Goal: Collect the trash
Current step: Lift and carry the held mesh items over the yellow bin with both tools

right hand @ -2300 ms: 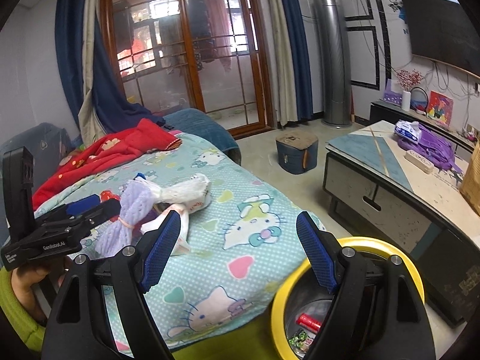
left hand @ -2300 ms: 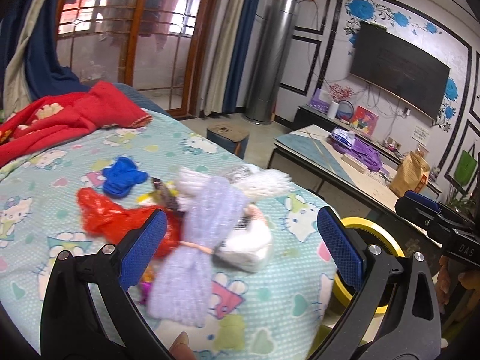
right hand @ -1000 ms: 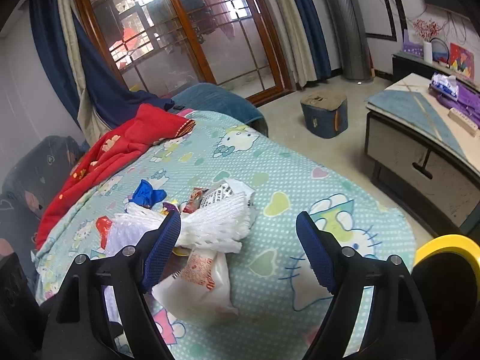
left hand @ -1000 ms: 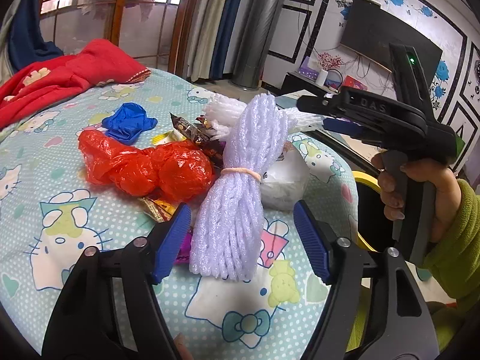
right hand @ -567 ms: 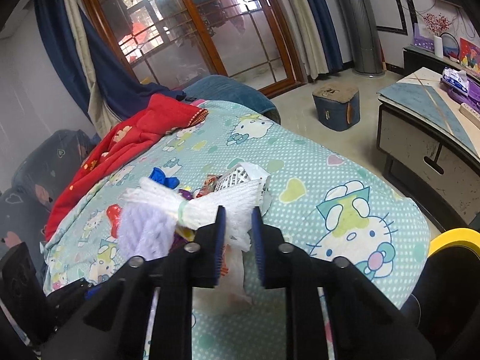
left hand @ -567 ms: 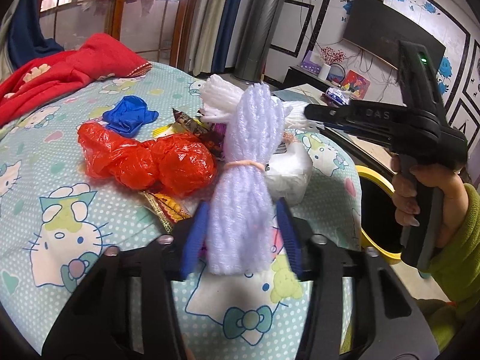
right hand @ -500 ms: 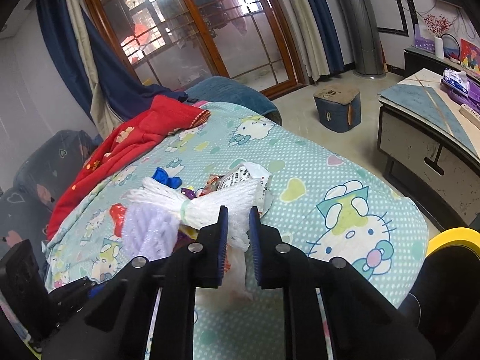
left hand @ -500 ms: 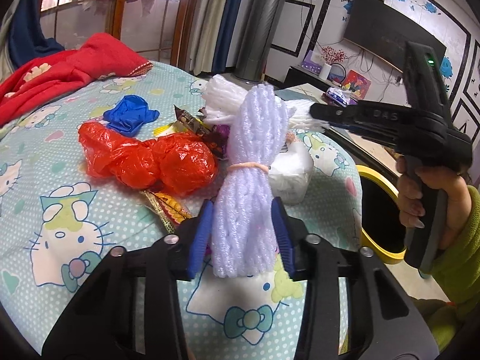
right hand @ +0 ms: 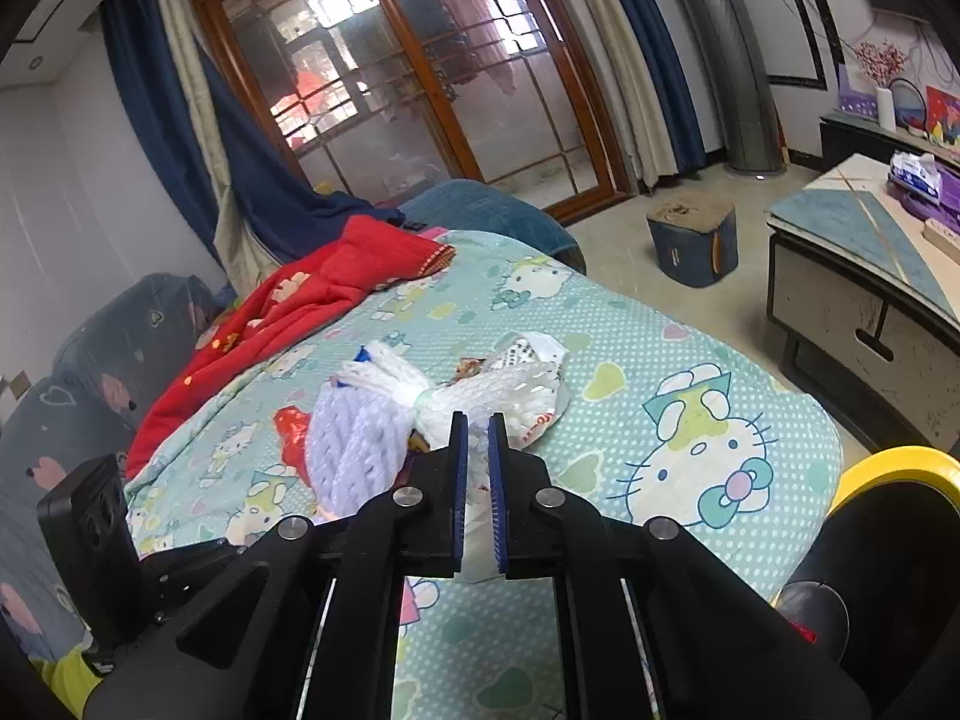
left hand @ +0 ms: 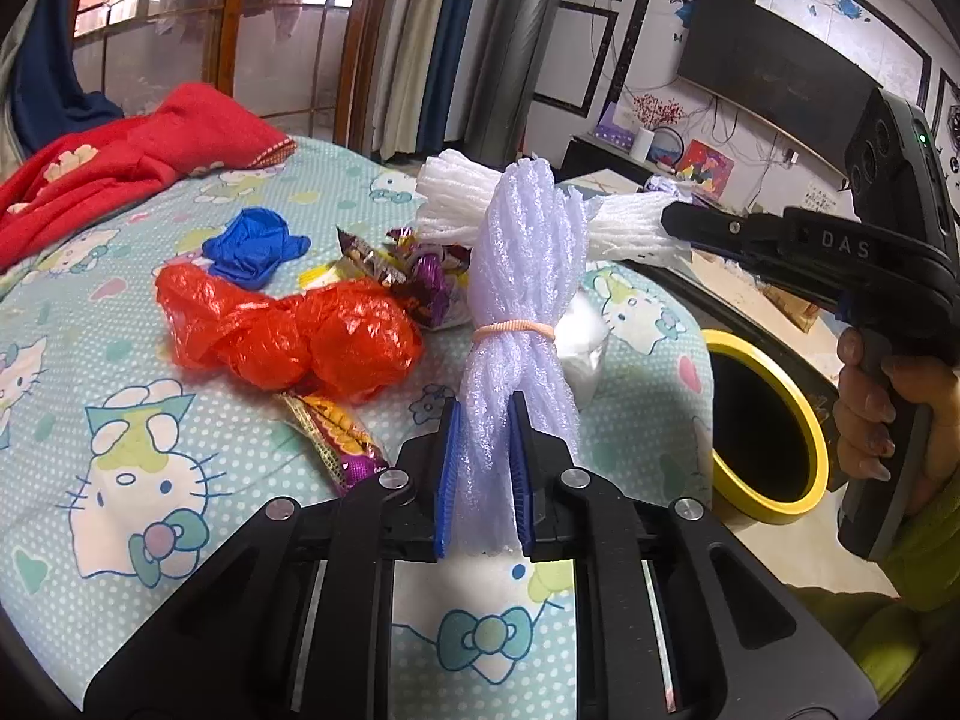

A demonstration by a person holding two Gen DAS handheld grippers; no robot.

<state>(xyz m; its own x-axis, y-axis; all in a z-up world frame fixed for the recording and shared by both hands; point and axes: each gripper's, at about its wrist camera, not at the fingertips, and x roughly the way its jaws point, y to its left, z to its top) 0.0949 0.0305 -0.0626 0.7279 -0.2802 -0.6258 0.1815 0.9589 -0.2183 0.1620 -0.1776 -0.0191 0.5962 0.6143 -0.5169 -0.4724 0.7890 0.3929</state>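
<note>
— Starting nearest the camera: what has the left gripper [left hand: 483, 468] got?

— Its jaws are closing on the lower end of the lilac foam-net bundle [left hand: 522, 300], blue pads pressed into it from both sides. A peach rubber band [left hand: 513, 328] cinches the bundle at its middle, and it stands nearly upright over the bed [left hand: 138, 468].

— And the right gripper [right hand: 477, 468]?

— Jaws almost together, pinching one end of the white foam-net bundle [right hand: 480, 393]. In the left wrist view it reaches in from the right, held in a hand [left hand: 876, 420] with a green sleeve, and the white bundle lies crosswise just behind the top of the lilac one.

— Other trash?

— Left of the lilac bundle lies a crumpled red plastic bag [left hand: 288, 330]; a snack wrapper [left hand: 336, 426] pokes out near it. Farther back sit candy wrappers [left hand: 414, 276] and a blue glove [left hand: 255, 246]. A white plastic bag [left hand: 579, 336] lies behind the lilac bundle.

— The bin?

— A yellow-rimmed bin [left hand: 762, 420] stands on the floor to the bed's right. A red blanket [left hand: 120, 162] lies at the far left.
</note>
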